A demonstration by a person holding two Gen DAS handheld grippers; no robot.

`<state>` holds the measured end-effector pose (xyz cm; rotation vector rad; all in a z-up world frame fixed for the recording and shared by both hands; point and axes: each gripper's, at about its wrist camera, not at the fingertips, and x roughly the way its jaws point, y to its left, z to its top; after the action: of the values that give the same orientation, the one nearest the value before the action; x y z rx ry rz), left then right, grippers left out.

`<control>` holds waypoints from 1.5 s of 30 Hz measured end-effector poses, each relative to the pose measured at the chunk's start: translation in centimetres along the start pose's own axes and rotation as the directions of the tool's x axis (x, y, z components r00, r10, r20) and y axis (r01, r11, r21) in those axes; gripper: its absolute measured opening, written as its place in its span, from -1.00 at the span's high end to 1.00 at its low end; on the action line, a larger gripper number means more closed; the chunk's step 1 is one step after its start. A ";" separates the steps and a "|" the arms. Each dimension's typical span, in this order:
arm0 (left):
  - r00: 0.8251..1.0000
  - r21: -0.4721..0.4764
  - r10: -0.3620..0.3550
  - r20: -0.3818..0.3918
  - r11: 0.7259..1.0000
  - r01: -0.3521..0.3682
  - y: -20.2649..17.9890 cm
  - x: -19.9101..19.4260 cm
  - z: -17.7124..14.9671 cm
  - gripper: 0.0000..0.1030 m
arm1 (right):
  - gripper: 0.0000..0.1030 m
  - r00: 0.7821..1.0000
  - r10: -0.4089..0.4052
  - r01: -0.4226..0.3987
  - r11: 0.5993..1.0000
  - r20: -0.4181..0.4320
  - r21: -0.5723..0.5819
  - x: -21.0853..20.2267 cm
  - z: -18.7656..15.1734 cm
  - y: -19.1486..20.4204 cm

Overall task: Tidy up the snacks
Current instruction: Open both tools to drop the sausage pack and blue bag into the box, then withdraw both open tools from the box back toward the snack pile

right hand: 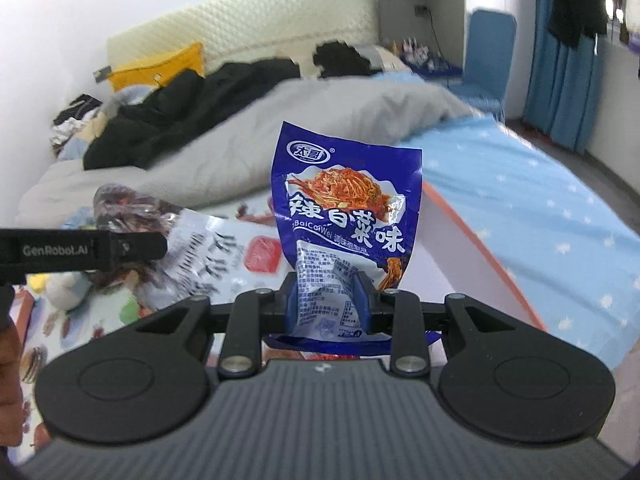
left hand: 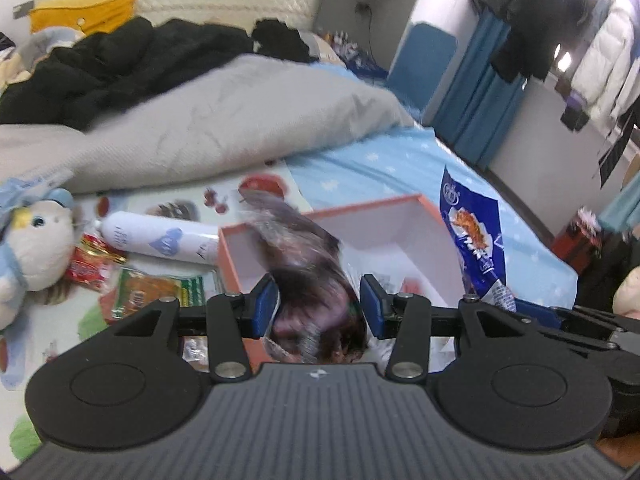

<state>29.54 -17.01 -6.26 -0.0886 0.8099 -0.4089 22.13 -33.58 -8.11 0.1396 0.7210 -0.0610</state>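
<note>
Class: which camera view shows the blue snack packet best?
Right wrist view: the blue packet faces the camera, print sharp, pinched in the right gripper. The left wrist view shows it edge-on, at the side.

One orange box [left hand: 400, 216]; one blue snack packet [right hand: 344, 216]; one dark snack bag [left hand: 308, 280]; one white tube [left hand: 160, 236]; two small packets, red [left hand: 90, 264], orange-green [left hand: 156, 292]; one plush toy [left hand: 36, 248].

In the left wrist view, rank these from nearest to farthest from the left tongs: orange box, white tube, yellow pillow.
1. Orange box: directly under and ahead of the left tongs.
2. White tube: lying on the mat, left of the box.
3. Yellow pillow: far back by the headboard, upper left.
</note>
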 end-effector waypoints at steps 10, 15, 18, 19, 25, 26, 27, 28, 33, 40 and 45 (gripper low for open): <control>0.990 0.079 0.017 -0.139 0.997 -0.006 -1.2 8.1 -1.3 0.14 | 0.35 0.988 -0.040 0.052 0.996 -0.152 0.076 5.8 -3.6 -3.0; 0.986 0.076 0.019 -0.169 0.997 -0.006 -1.0 9.6 -2.1 0.13 | 0.09 0.982 -0.033 0.051 0.994 -0.188 0.092 7.1 -4.3 -3.6; 0.986 0.072 0.021 -0.167 0.997 -0.009 -0.6 9.6 -2.1 0.13 | -0.38 0.984 -0.050 0.067 0.993 -0.172 0.097 7.3 -3.9 -3.6; 0.986 0.069 0.020 -0.165 0.998 -0.009 -0.5 9.5 -2.0 0.13 | -0.41 0.985 -0.054 0.071 0.992 -0.167 0.099 7.1 -4.0 -3.6; 0.991 0.059 0.014 -0.130 0.998 -0.007 -0.4 7.3 -1.3 0.12 | -0.41 0.988 -0.058 0.075 0.990 -0.141 0.118 6.0 -3.5 -3.8; 0.993 0.059 0.014 -0.121 0.998 -0.007 -0.5 6.7 -1.2 0.12 | -0.41 0.990 -0.056 0.072 0.991 -0.131 0.117 5.6 -3.4 -3.7; 0.994 0.058 0.014 -0.111 0.998 -0.007 -0.5 6.1 -1.0 0.12 | -0.41 0.991 -0.055 0.069 0.991 -0.118 0.116 5.0 -3.3 -3.5; 0.995 0.057 0.012 -0.100 0.998 -0.006 -0.5 5.5 -0.9 0.11 | -0.41 0.993 -0.053 0.065 0.991 -0.106 0.114 4.5 -3.1 -3.3; 0.999 0.051 0.009 -0.050 0.999 -0.007 -0.6 1.8 -0.6 0.11 | -0.41 0.998 -0.037 0.042 0.993 -0.046 0.109 1.8 -2.2 -2.7; 1.000 0.050 0.012 0.029 0.999 -0.013 -0.5 -4.0 -0.6 0.02 | -0.41 0.999 -0.010 0.007 0.997 0.043 0.079 -2.3 -1.2 -0.6; 0.996 0.042 0.026 0.081 0.999 -0.030 0.5 -7.7 -1.3 -0.09 | -0.41 0.996 0.008 -0.013 0.998 0.094 0.053 -4.7 -0.9 0.9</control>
<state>24.00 -13.51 -2.03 -0.0535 0.7223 -0.3936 18.08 -32.47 -5.56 0.1909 0.6252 -0.0762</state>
